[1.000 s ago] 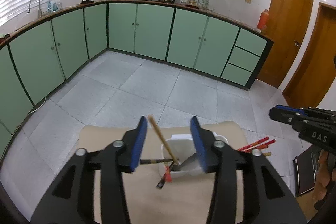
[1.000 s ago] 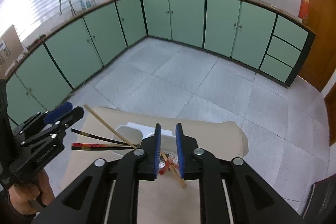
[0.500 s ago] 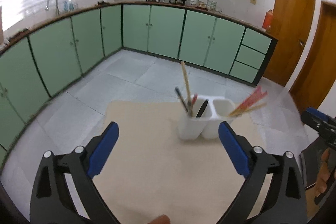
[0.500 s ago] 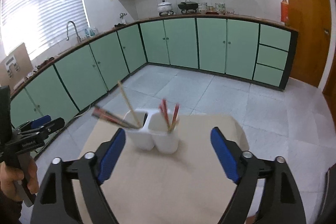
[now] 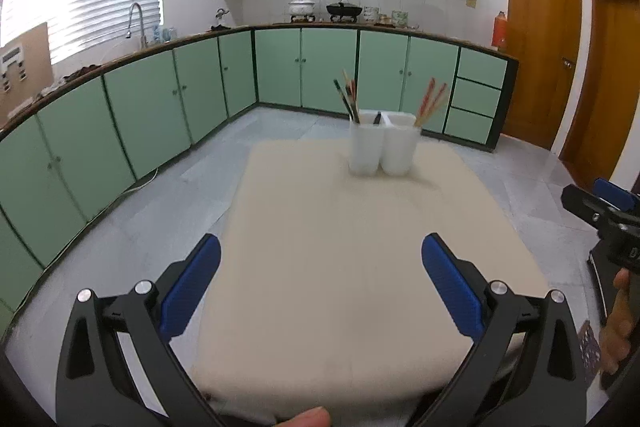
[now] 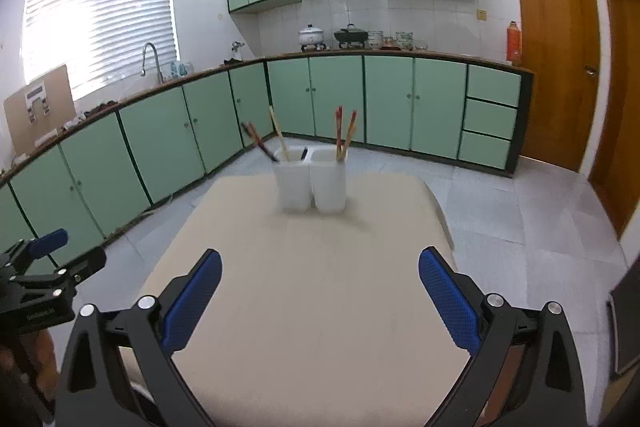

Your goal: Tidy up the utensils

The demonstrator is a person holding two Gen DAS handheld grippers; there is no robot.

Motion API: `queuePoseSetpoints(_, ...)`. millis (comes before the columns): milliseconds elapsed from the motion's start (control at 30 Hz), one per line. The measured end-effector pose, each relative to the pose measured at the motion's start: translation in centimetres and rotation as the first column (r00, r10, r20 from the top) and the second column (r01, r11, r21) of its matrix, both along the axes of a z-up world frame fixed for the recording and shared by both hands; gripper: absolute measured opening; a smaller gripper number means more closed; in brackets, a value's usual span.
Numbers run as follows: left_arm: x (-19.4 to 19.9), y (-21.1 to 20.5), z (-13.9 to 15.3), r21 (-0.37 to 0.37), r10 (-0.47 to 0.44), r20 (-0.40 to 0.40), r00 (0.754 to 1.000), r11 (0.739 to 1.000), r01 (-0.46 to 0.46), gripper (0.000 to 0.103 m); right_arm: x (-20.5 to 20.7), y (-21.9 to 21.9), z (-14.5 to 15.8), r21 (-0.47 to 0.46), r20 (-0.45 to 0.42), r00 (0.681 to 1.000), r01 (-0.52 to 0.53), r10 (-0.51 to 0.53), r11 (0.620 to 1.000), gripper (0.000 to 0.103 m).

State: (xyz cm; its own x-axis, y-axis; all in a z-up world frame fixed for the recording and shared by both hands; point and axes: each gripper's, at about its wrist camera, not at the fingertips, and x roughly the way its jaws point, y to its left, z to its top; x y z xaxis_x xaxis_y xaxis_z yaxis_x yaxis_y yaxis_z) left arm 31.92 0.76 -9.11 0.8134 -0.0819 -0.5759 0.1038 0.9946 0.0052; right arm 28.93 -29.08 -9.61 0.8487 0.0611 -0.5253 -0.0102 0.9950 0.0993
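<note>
White two-compartment plastic utensil holder (image 6: pixel 310 183) standing upright toward the far side of the beige table top (image 6: pixel 320 287), with dark and pale wooden chopsticks (image 6: pixel 266 141) leaning in its left compartment and red-patterned chopsticks (image 6: pixel 344 133) in its right; nothing loose visible on the table, so sorting probably complete. Likely light, stiff and smooth, the sticks prone to rolling or slipping, best pinched mid-shaft across the grain; the holder itself tippable if nudged high. Left gripper (image 5: pixel 320 291) and right gripper (image 6: pixel 320 297) both near the table's near edge, well apart from the holder, blue-padded jaws spreading wide with nothing between them.
</note>
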Motion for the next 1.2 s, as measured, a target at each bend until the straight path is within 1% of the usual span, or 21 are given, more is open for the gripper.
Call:
queuePoseSetpoints(100,-4.2,0.7,0.8,-0.015,0.064,0.017,0.998,0.998,-0.064,0.098,-3.8,0.7,0.1,0.005,0.000,1.000,0.013,-0.013,1.000,0.097)
queuePoseSetpoints(200,-8.3,0.7,2.1,-0.010,0.086,0.048,0.995,0.996,-0.086,0.098,-7.2,1.5,0.4,-0.038,0.020,0.999,0.032,-0.031,0.999,0.097)
queuePoseSetpoints(267,-11.2,0.4,2.9,-0.006,0.072,0.061,0.996,0.997,-0.072,0.098,-9.3,2.0,0.9,-0.070,0.039,0.999,0.041,-0.038,0.997,0.097)
queuePoseSetpoints(333,-13.2,0.2,3.6,-0.007,0.042,0.067,0.997,0.999,-0.042,0.098,-12.0,2.3,1.5,-0.095,0.086,0.995,0.060,-0.052,0.994,0.097)
queuePoseSetpoints(433,-16.8,0.3,4.5,-0.044,-0.012,0.072,0.997,0.999,0.015,0.098,-15.0,2.5,2.3,-0.102,0.133,0.989,0.077,-0.063,0.992,0.097)
queuePoseSetpoints(500,-18.8,0.2,4.7,-0.032,0.006,0.076,0.997,0.999,-0.004,0.098,-17.2,2.5,2.9,-0.094,0.164,0.984,0.087,-0.071,0.992,0.097)
queuePoseSetpoints(633,-22.5,-0.7,4.3,0.010,0.040,0.060,0.997,0.999,-0.041,0.098,-20.4,2.6,3.6,-0.090,0.188,0.980,0.085,-0.067,0.992,0.097)
queuePoseSetpoints(733,-25.6,-0.6,4.2,0.019,0.058,0.097,0.994,0.998,-0.060,0.098,-22.7,2.7,4.1,-0.095,0.213,0.975,0.085,-0.063,0.992,0.097)
queuePoseSetpoints(800,-27.0,-0.3,4.5,0.005,0.073,0.110,0.991,0.997,-0.073,0.098,-23.8,2.7,4.2,-0.093,0.214,0.975,0.081,-0.059,0.992,0.097)
queuePoseSetpoints(900,-28.0,0.5,5.3,-0.034,0.098,0.128,0.987,0.995,-0.095,0.098,-24.9,2.7,4.3,-0.089,0.222,0.973,0.078,-0.057,0.993,0.097)
queuePoseSetpoints(967,-28.4,0.8,5.8,-0.038,0.117,0.151,0.982,0.993,-0.113,0.098,-25.5,2.8,4.3,-0.088,0.227,0.972,0.078,-0.057,0.993,0.097)
queuePoseSetpoints(1033,-28.8,0.9,6.3,-0.038,0.117,0.168,0.979,0.993,-0.112,0.098,-25.8,2.7,4.3,-0.087,0.228,0.972,0.080,-0.058,0.993,0.097)
queuePoseSetpoints(1200,-28.8,0.7,6.2,-0.066,0.101,0.150,0.983,0.994,-0.092,0.098,-26.0,2.4,4.0,-0.081,0.223,0.973,0.085,-0.065,0.993,0.097)
